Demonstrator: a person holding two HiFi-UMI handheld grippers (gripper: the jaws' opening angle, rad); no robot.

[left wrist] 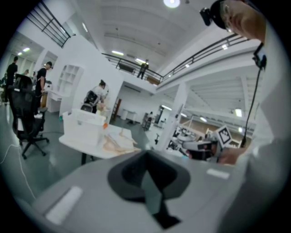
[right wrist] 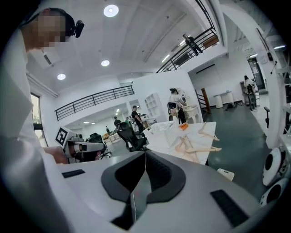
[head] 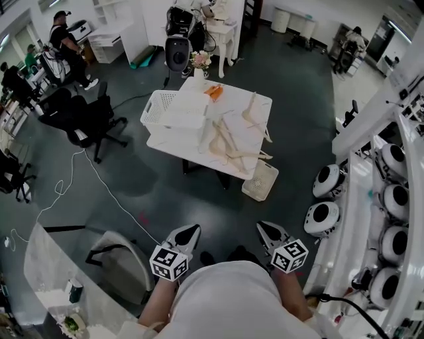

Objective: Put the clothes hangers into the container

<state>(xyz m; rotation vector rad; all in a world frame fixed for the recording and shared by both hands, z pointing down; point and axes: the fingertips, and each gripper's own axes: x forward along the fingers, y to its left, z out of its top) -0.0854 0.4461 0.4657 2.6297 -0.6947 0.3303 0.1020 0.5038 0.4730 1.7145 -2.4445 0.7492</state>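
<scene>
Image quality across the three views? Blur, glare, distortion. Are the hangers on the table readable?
Head view: evenly lit and sharp, edges bowed; hangers on the table are small but clear. Left gripper view: soft all over, strong fisheye with dark corners, ceiling lamp blown out; the hangers are a pale smear. Right gripper view: crisper, same fisheye, hangers distinct.

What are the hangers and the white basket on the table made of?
Hangers: probably bare wood, pale beige and matte, but too distant to rule out plastic. Basket: probably moulded white plastic, judging by its perforated lattice wall.
</scene>
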